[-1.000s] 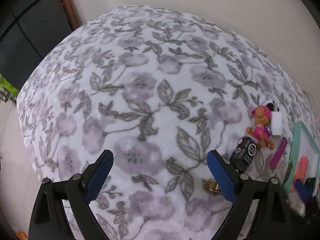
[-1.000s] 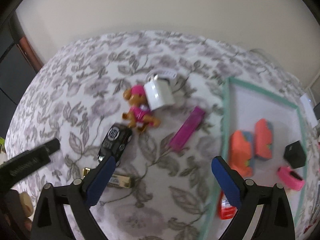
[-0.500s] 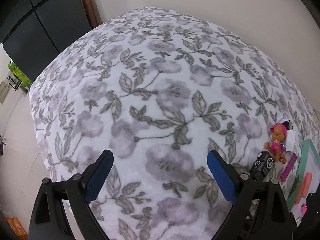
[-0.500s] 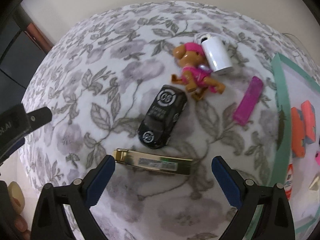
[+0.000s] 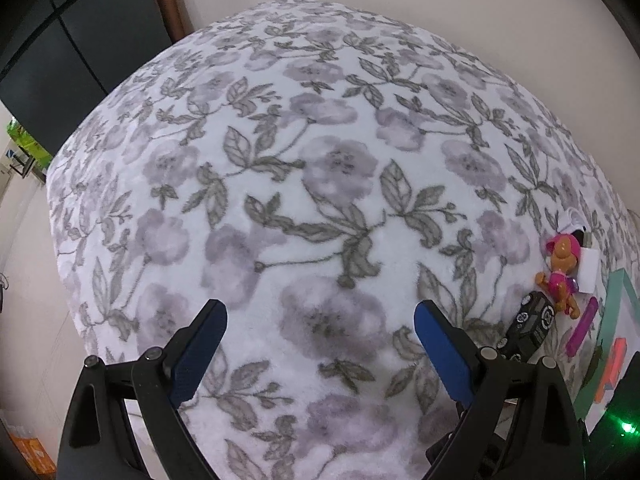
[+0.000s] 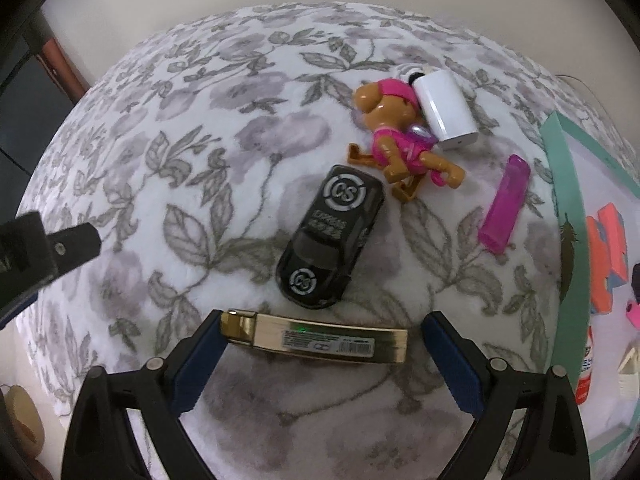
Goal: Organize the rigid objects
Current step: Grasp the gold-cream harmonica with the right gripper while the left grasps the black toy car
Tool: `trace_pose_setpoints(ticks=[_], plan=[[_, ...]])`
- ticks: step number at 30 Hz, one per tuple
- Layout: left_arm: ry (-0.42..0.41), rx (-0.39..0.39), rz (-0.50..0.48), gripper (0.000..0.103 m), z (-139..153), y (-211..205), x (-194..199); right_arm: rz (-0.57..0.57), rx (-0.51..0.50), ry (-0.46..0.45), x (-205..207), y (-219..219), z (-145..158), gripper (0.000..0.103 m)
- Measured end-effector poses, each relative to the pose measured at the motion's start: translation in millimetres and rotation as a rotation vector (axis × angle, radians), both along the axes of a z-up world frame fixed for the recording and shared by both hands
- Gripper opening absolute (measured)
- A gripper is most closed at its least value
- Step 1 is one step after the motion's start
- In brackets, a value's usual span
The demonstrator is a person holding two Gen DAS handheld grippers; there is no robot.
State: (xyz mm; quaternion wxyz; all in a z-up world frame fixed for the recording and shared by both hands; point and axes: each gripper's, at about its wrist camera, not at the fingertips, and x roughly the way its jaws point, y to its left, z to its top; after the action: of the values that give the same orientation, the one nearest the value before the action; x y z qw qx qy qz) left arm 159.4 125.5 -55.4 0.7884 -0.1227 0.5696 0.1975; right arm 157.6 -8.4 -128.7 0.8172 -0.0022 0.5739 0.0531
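**Right tool lining up on the gold bar**

Left wrist view: the left tool (image 5: 316, 354) is hanging wide open over bare flowered blanket (image 5: 320, 184), gripping nothing. The toys are lying well off to its right, near the green-rimmed tray (image 5: 616, 284).

Right wrist view: the right tool (image 6: 320, 354) is also spreading wide and holding nothing. The gold bar (image 6: 316, 338) is lying directly between its fingers, long axis running across from one finger to the other, left end touching or nearly touching the left finger. The black toy car (image 6: 332, 236) is sitting just beyond. The right tool is clearly nearer; closing would probably catch the bar end to end.
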Motion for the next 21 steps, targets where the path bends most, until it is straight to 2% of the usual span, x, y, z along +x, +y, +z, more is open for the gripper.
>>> trace_pose_setpoints(ticks=[9,16,21], plan=[[0.004,-0.031,-0.03,0.095,-5,-10,3,-0.043,-0.001,0.004,4,-32,2,0.097],[0.01,-0.064,-0.08,0.095,-9,-23,9,-0.073,0.0,0.014,3,-56,7,0.088],[-0.001,-0.102,-0.117,0.095,-12,-36,14,-0.083,0.002,0.024,3,-77,9,0.085]])
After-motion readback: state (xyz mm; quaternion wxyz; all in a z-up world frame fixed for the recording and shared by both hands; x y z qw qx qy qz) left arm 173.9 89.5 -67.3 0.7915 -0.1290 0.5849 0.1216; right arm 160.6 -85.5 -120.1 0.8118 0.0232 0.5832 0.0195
